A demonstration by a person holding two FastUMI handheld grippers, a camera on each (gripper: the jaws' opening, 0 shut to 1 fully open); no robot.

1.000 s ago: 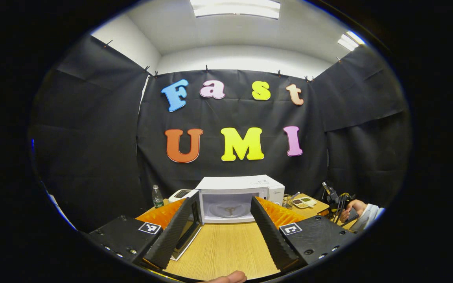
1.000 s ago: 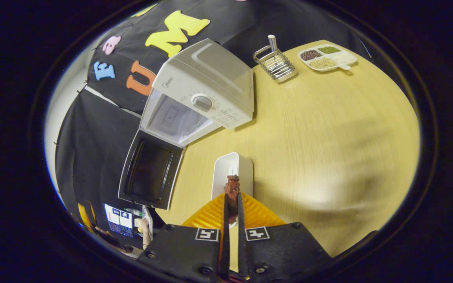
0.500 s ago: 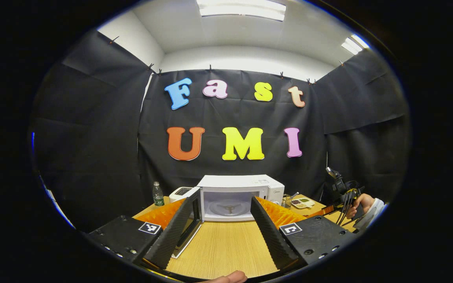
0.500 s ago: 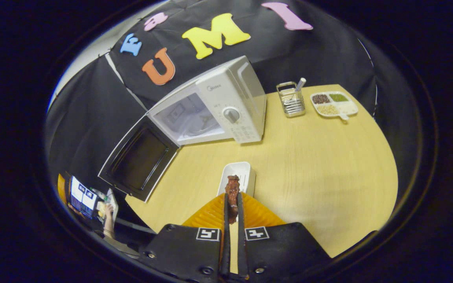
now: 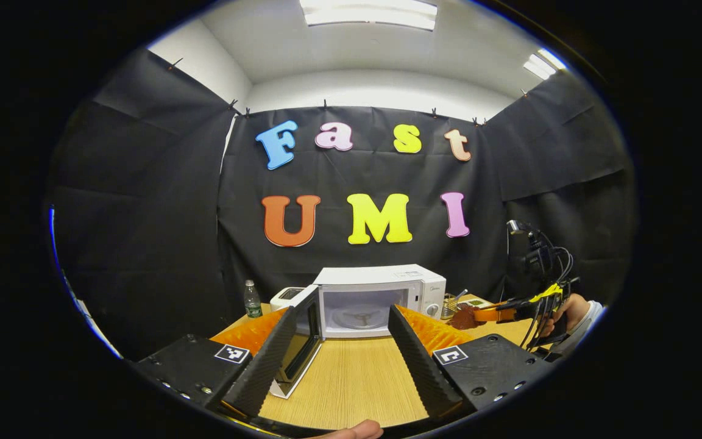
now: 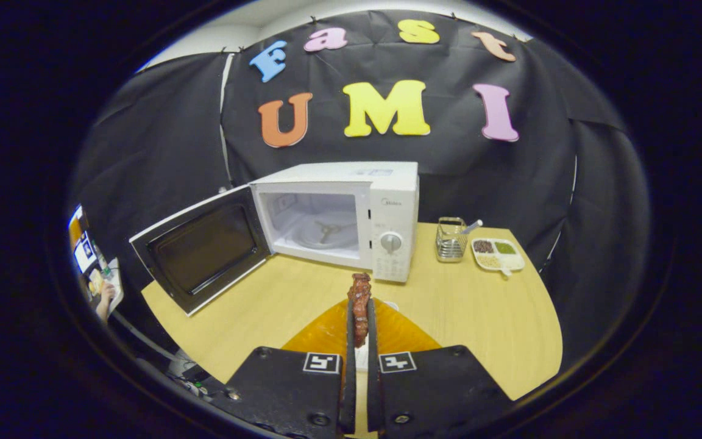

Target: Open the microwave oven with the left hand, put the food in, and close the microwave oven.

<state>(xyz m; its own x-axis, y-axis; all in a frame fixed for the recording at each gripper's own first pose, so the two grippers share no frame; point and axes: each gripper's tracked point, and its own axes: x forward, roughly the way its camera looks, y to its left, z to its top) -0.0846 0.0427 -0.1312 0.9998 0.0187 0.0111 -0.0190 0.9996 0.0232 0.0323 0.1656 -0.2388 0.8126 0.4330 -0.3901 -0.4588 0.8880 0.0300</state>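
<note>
The white microwave [image 6: 387,207] stands at the back of the wooden table [image 6: 479,317], and its door [image 6: 205,247] is swung wide open to the left. Its cavity with the turntable [image 6: 320,228] holds nothing. My right gripper [image 6: 359,308] is shut on a brown piece of food [image 6: 360,289], held above the table in front of the control panel. In the left gripper view the microwave [image 5: 381,286] lies straight ahead with its door [image 5: 302,338] open. My left gripper [image 5: 342,360] hovers open over the table. The right gripper [image 5: 500,313] with the food [image 5: 464,317] shows at the right.
A wire rack [image 6: 451,241] and a divided tray of beans [image 6: 496,254] stand to the right of the microwave. A bottle [image 5: 252,299] and a white device [image 5: 287,297] stand to its left. A person's hand [image 5: 570,305] holds the right gripper.
My right gripper has risen with the food off the white dish and levelled out to face the open microwave. My left gripper has barely shifted and stays open.
</note>
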